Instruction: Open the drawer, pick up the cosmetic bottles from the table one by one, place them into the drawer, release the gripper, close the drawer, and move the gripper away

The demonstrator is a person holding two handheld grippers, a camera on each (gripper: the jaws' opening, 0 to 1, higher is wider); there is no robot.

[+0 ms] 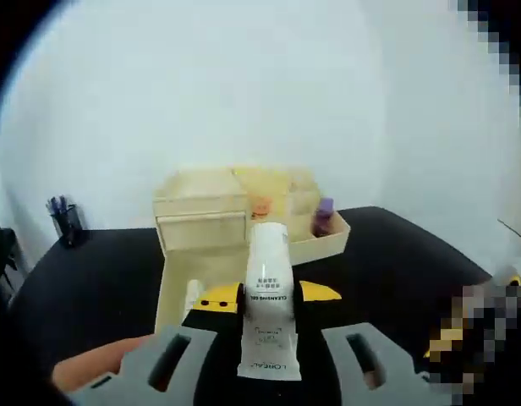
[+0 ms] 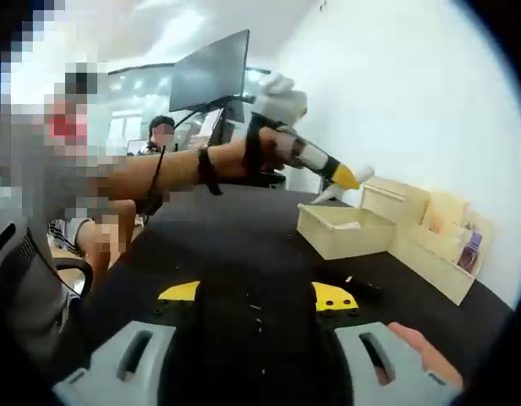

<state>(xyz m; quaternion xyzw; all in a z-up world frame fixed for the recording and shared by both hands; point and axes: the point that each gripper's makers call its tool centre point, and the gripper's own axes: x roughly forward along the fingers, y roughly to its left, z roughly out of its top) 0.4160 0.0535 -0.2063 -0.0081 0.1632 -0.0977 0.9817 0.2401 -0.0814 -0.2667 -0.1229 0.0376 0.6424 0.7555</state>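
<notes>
The right claw hovers low over the black table with its yellow-tipped jaws apart and nothing between them. Farther off, the left claw holds a white tube above the open drawer of a pale wooden organizer. A monitor stands far left.

On the white cosmetic tube, gripped between the jaws of the left gripper, two pieces of print could be read. Near its lower end, nearest the camera, the brand "L'OREAL" was printed upside down. At mid-height on the tube, the word "CLEANSING" was printed, also upside down, followed by a short word that could not be made out. Just above that word, a line of small characters was seen, too blurred to be read. No other legible text was found in either view.
</notes>
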